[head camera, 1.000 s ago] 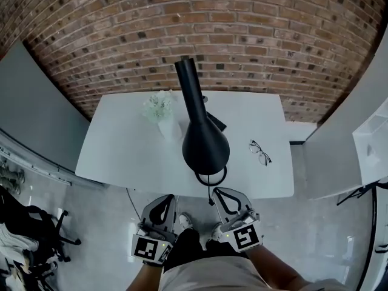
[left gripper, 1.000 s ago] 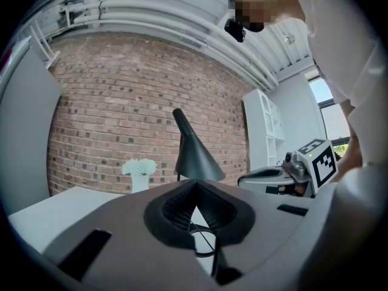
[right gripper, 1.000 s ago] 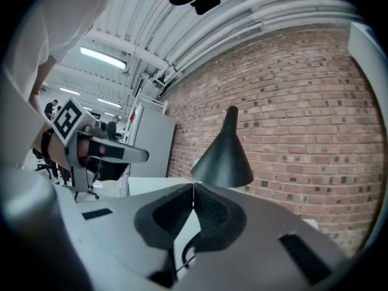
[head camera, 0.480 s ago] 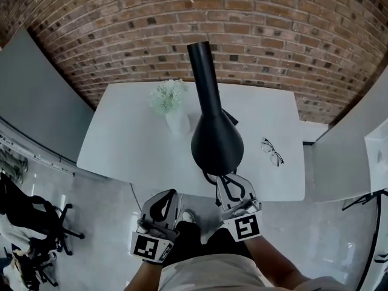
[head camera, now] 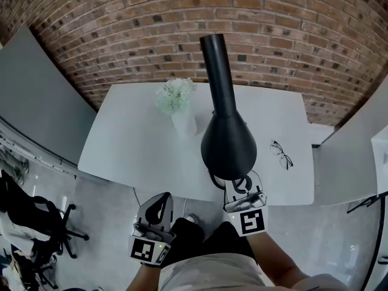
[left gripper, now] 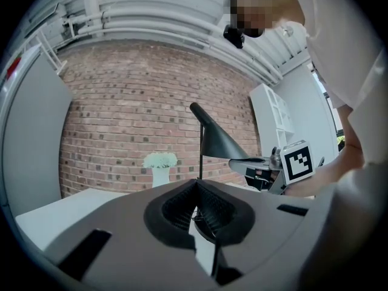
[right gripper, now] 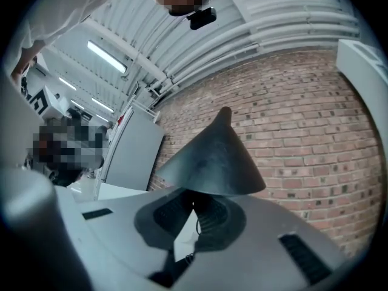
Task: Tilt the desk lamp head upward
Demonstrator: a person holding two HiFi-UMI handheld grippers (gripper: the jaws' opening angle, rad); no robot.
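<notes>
A black desk lamp stands on the white table (head camera: 133, 150). Its cone-shaped head (head camera: 228, 144) points down toward me and its neck (head camera: 213, 59) rises toward the brick wall. My right gripper (head camera: 243, 188) is shut on nothing, its tips right under the near rim of the lamp head. In the right gripper view the cone (right gripper: 212, 159) fills the space just beyond the right gripper (right gripper: 193, 196); whether they touch is unclear. My left gripper (head camera: 156, 214) hangs low before the table's front edge, shut and empty. From the left gripper (left gripper: 197, 185) the lamp (left gripper: 221, 141) shows ahead.
A white vase of pale flowers (head camera: 180, 111) stands left of the lamp. A pair of glasses (head camera: 282, 154) lies at the table's right. The brick wall (head camera: 121, 35) backs the table, and office chairs (head camera: 36, 229) stand on the floor at the left.
My right gripper has moved forward and up from in front of the table to just beneath the lamp head's rim. The left gripper has stayed low.
</notes>
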